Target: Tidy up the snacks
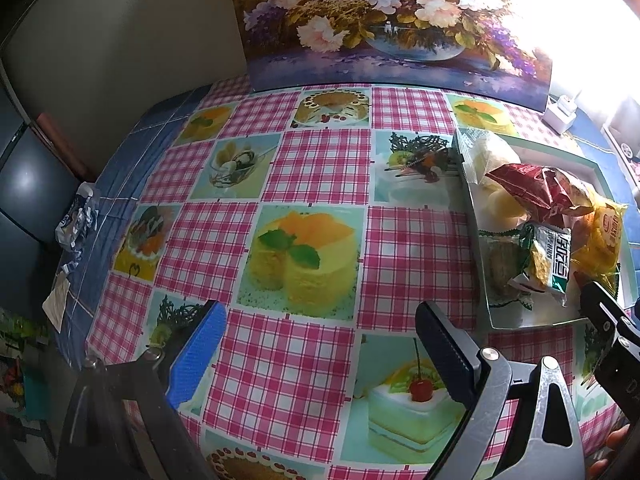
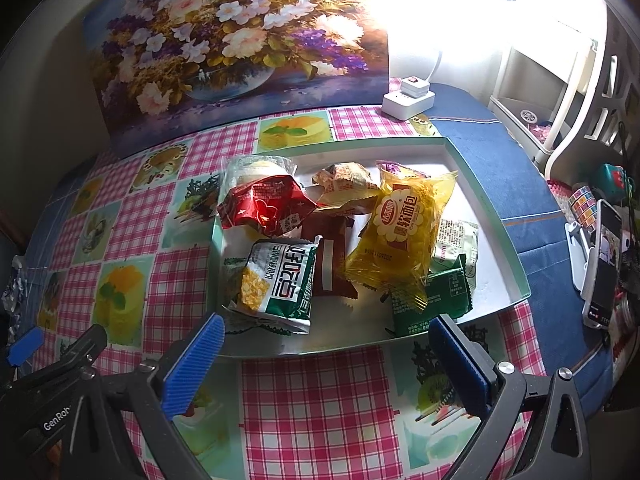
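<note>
Since the snack packets (image 2: pixel 344 240) already lie heaped in the shallow tray (image 2: pixel 496 216) at twelve o'clock, I hold my right gripper (image 2: pixel 326 360) wide and empty before it; my left gripper (image 1: pixel 316 356), at nine o'clock, gapes empty over tablecloth (image 1: pixel 320 168), probably waiting.

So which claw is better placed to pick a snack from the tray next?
Probably the right claw: it stands open facing the tray, with the green-and-white packet just ahead. The left claw faces bare tablecloth.
</note>
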